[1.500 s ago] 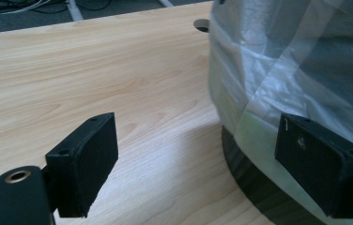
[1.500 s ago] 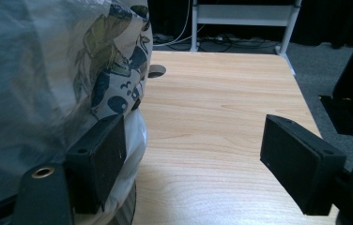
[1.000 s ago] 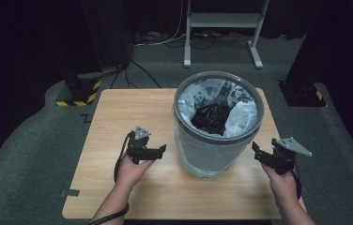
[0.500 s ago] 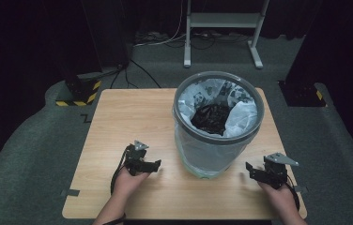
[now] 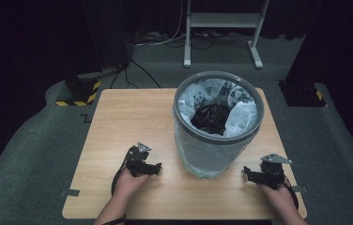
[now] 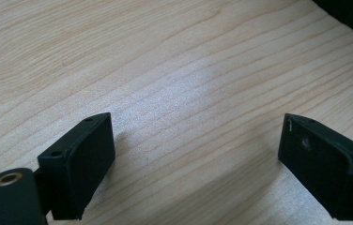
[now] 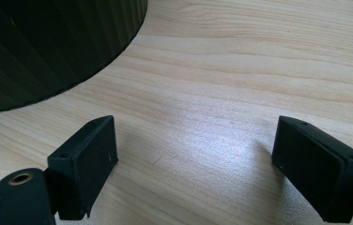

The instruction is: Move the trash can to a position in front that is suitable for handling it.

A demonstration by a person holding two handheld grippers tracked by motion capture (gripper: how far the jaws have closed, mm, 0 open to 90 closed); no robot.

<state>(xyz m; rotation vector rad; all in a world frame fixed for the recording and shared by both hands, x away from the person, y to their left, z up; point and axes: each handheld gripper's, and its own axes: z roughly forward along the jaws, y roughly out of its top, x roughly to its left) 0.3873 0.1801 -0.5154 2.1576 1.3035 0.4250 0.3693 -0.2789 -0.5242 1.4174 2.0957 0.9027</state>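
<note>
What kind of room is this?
Probably a lab or recording studio: a wooden table ringed by black curtains, loose cables on grey carpet, and a lined bin set out for handling.

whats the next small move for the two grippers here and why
Probably bring both inward toward the bin. The left gripper and right gripper sit low on the table, one on each side of the bin, jaws open and empty, clear of its wall. The liner is already over the rim, so steadying or lifting the bin seems likeliest.
</note>
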